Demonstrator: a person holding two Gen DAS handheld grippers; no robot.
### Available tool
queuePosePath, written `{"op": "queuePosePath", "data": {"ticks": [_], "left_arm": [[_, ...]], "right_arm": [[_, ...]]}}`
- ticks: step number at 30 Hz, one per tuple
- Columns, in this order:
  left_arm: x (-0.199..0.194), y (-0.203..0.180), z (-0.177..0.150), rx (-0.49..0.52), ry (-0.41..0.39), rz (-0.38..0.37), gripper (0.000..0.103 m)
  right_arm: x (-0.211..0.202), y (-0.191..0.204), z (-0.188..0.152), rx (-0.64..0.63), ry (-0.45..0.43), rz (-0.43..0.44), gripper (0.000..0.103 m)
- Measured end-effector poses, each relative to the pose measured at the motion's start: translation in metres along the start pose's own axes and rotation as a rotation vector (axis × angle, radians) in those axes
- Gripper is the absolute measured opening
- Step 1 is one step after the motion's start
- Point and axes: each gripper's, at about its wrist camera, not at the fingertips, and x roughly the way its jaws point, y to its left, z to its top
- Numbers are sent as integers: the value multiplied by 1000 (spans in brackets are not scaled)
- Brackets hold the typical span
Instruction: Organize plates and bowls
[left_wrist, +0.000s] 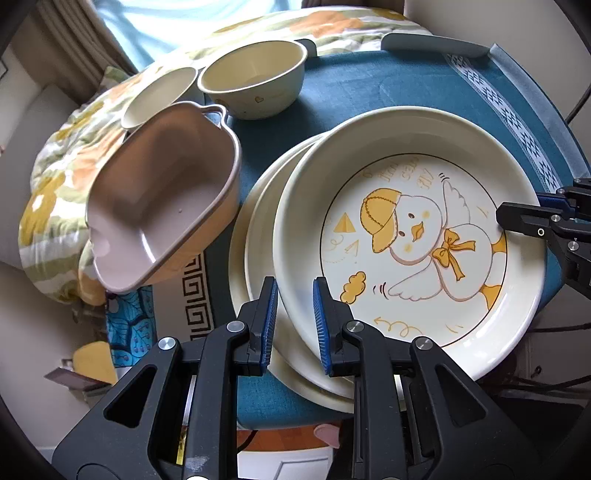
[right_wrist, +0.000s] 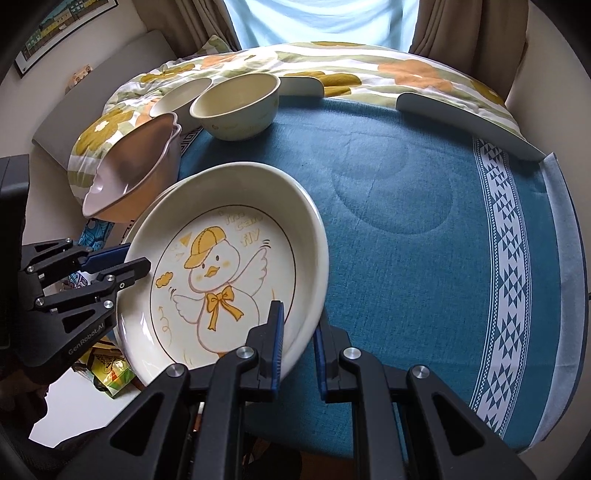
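A cream plate with a yellow duck drawing (left_wrist: 406, 236) lies on top of another cream plate (left_wrist: 258, 258) on the blue tablecloth. My left gripper (left_wrist: 295, 325) straddles the duck plate's near rim, its jaws a little apart on either side. My right gripper (right_wrist: 299, 343) straddles the opposite rim (right_wrist: 310, 295) the same way; it also shows in the left wrist view (left_wrist: 532, 218). A pink heart-shaped bowl (left_wrist: 162, 214) sits tilted at the table's left edge. Two cream bowls (left_wrist: 255, 81) (left_wrist: 159, 96) stand behind it.
The blue tablecloth (right_wrist: 424, 221) has a white patterned band (right_wrist: 509, 258) on the right. A flowered quilt (right_wrist: 332, 62) lies beyond the table's far edge. Two grey chair backs (right_wrist: 461, 118) rise at the far side.
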Motion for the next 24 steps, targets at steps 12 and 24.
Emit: {"op": "queuePosePath", "data": {"ticks": [12, 24], "left_arm": [[-5, -2, -4, 41, -19, 52, 17], [-7, 1, -9, 26, -17, 91, 17]], "right_arm": [[6, 6, 3, -13, 6, -23, 13], [10, 15, 8, -48, 9, -59, 13]]}}
